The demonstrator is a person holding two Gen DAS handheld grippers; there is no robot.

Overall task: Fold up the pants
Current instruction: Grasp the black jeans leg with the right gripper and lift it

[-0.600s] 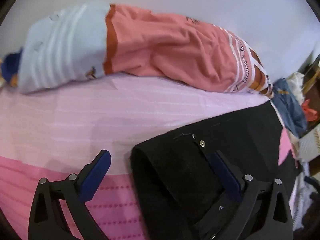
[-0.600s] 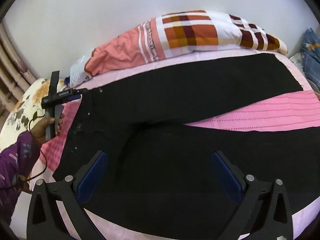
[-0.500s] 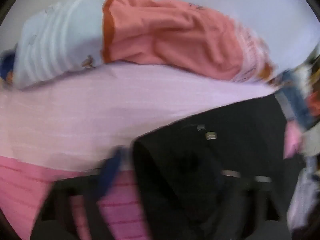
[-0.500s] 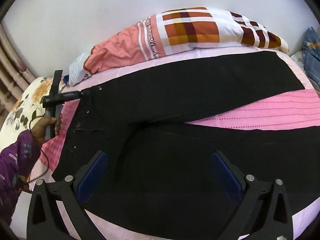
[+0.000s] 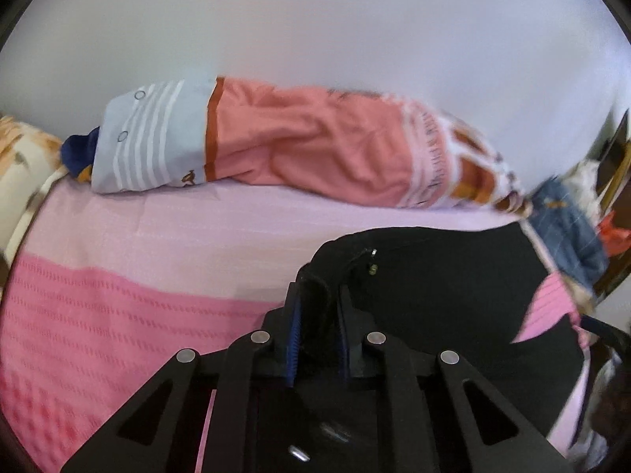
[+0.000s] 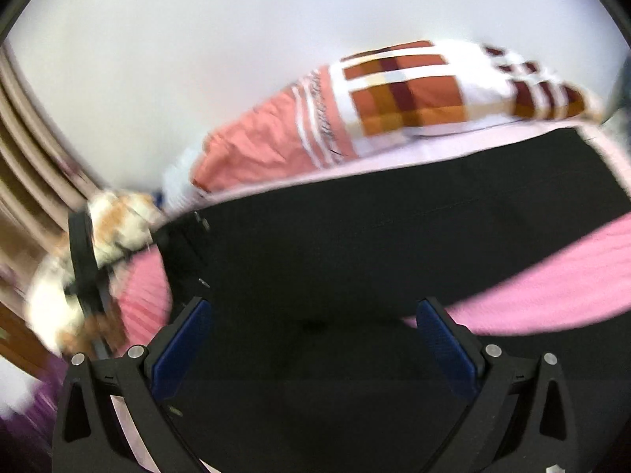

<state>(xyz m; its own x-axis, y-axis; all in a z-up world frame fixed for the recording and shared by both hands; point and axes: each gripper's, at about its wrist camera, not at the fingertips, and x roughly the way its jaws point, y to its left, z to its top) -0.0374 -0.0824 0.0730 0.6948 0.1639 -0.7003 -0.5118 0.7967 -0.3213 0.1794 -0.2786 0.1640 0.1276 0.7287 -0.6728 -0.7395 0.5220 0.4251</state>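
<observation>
Black pants lie spread on a pink bedspread, legs running to the right. My left gripper is shut on the waistband corner of the pants, next to the metal button, and holds it slightly raised. My right gripper is open, its blue pads wide apart just above the crotch area of the pants. The left gripper also shows at the left of the right wrist view, blurred.
A long pillow in salmon, light blue and checks lies along the white wall at the back. Blue clothes are piled at the right bed edge. A floral cushion sits at the left.
My left gripper has shut on the waistband corner and lifted it. My right gripper has moved forward and down toward the pants, staying open.
</observation>
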